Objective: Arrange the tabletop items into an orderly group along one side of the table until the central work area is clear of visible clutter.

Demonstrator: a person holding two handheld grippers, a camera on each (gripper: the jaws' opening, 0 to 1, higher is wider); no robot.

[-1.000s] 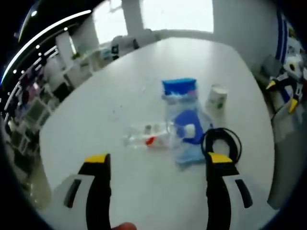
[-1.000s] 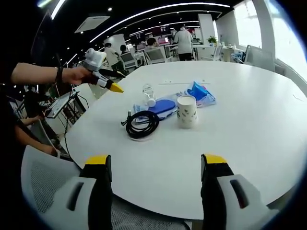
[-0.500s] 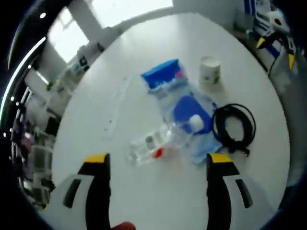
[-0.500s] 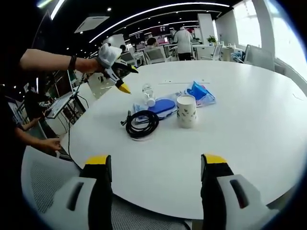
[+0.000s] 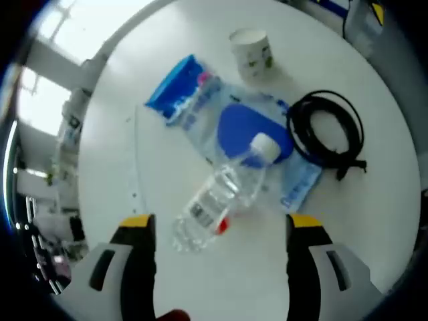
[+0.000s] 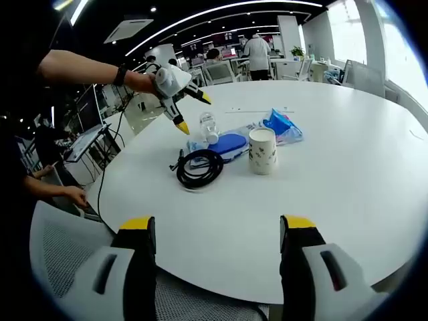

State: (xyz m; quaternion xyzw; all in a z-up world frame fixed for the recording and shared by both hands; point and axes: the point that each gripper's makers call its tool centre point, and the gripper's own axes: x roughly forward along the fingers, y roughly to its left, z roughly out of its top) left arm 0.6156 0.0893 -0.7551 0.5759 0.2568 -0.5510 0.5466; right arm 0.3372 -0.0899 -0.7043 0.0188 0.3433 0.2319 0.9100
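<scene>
Jaws of our left gripper point(image 5: 214, 231) stand spread above a clear bottle point(image 5: 217, 200) lying on its side; our right gripper point(image 6: 217, 231) is spread too, holding nothing. Bottle, blue pouch point(image 5: 231, 130), black cable point(image 5: 328, 137) and paper cup point(image 5: 253, 52) cluster mid-tabletop point(image 6: 348, 180), away from its edges.

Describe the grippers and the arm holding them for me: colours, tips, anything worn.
Both grippers have white jaws with black inner faces and yellow tips. The left gripper has a white body; the bare arm holding it wears a dark wristband. The right gripper looks the same.
</scene>
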